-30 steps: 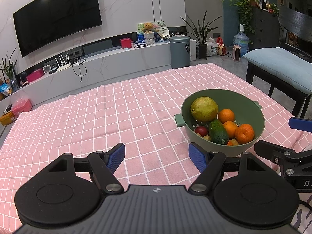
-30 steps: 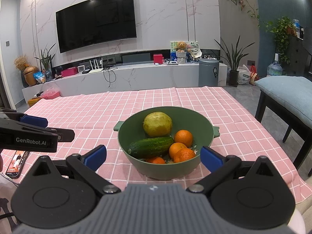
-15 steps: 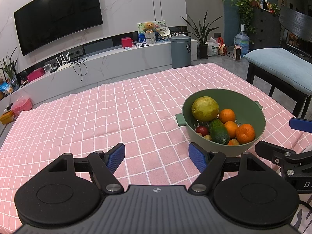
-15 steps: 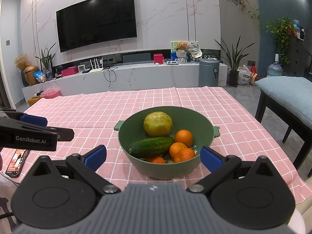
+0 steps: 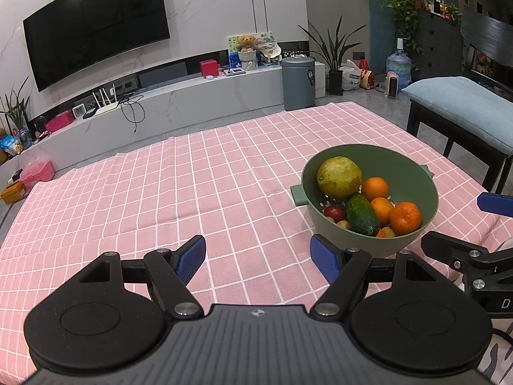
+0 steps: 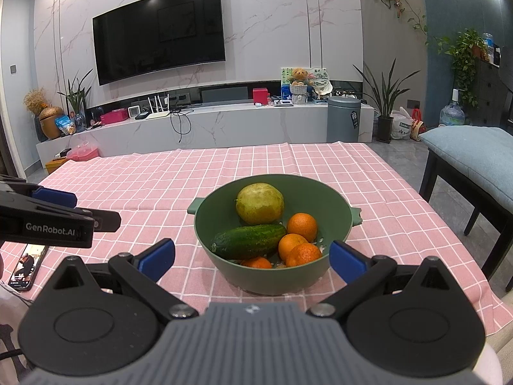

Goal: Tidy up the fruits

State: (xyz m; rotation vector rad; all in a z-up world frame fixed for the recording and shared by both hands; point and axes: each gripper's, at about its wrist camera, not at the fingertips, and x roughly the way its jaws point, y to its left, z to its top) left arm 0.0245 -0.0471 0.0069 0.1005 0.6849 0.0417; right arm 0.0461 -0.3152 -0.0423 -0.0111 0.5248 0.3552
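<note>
fruits in one green bowl (image 6: 336,224): one pomelo (image 6: 259,203), one cucumber (image 6: 248,241), four oranges (image 6: 302,226), both tongs (image 6: 251,256) spread, empty

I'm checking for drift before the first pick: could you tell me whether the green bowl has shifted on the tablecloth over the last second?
No. The green bowl sits on the same squares of the pink tablecloth as before.

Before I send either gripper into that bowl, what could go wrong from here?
1. The fruit is piled: the cucumber leans against the big yellow-green fruit and the oranges, so pulling one may roll the others.
2. The green bowl sits free on the pink tablecloth; a push on its rim may slide or tip it.
3. A phone lies near the left gripper, easy to knock.
</note>
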